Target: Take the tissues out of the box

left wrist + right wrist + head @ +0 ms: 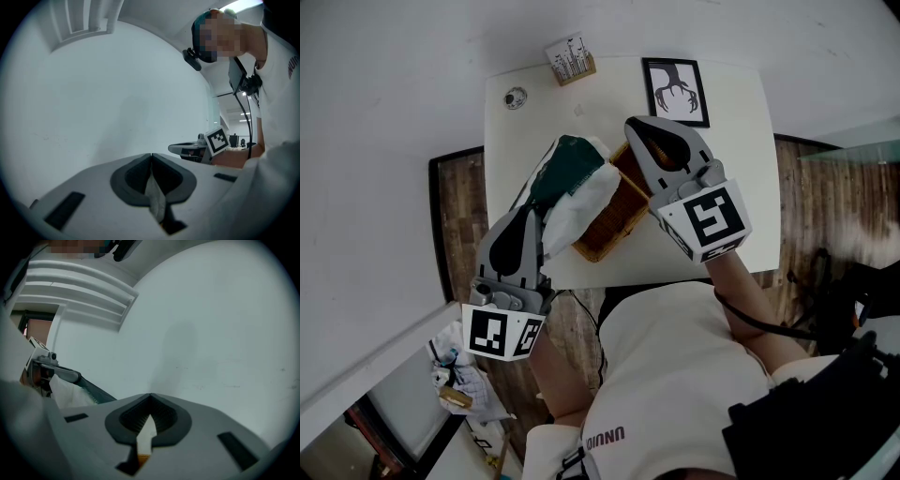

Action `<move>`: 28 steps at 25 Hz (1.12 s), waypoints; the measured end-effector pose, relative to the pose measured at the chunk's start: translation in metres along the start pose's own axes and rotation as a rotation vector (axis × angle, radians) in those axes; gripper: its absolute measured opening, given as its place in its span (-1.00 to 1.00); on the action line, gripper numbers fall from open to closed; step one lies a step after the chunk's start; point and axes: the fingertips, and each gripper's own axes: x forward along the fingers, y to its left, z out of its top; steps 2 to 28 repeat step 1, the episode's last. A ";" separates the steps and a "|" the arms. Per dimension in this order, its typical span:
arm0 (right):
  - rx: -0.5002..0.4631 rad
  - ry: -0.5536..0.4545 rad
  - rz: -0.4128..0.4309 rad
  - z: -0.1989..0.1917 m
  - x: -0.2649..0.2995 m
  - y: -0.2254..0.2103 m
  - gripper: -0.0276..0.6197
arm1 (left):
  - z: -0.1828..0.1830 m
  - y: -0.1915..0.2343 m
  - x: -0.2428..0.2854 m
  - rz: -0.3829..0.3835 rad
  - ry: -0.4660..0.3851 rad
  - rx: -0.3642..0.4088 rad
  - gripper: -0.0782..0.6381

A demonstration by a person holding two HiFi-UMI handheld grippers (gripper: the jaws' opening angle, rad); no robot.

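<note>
Grey-bodied, both grippers are pointing nearly level above the white table [741, 169]. The left gripper [528, 214] is sitting low, and the right gripper [639, 127] is reaching over the wicker basket [614, 225]. A framed picture [675, 91] is lying beyond. The left jaws are pinching the near edge of the green-and-white tissue pack [572, 183], which is leaning across the basket's rim. The right jaws are pressing together empty, just beside the pack.

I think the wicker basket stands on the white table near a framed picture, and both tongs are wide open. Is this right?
Not quite: both tongs are closed. The left gripper view and the right gripper view each show tips touching. The wicker basket does stand on the white table near the framed picture.
</note>
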 end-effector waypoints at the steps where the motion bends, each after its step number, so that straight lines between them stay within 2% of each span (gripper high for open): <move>1: -0.001 0.000 0.000 0.000 0.000 0.000 -0.86 | 0.000 0.000 0.000 0.000 0.000 0.000 -0.73; 28: -0.001 0.000 0.000 0.000 0.000 0.000 -0.86 | 0.000 0.000 0.000 0.000 0.000 0.000 -0.73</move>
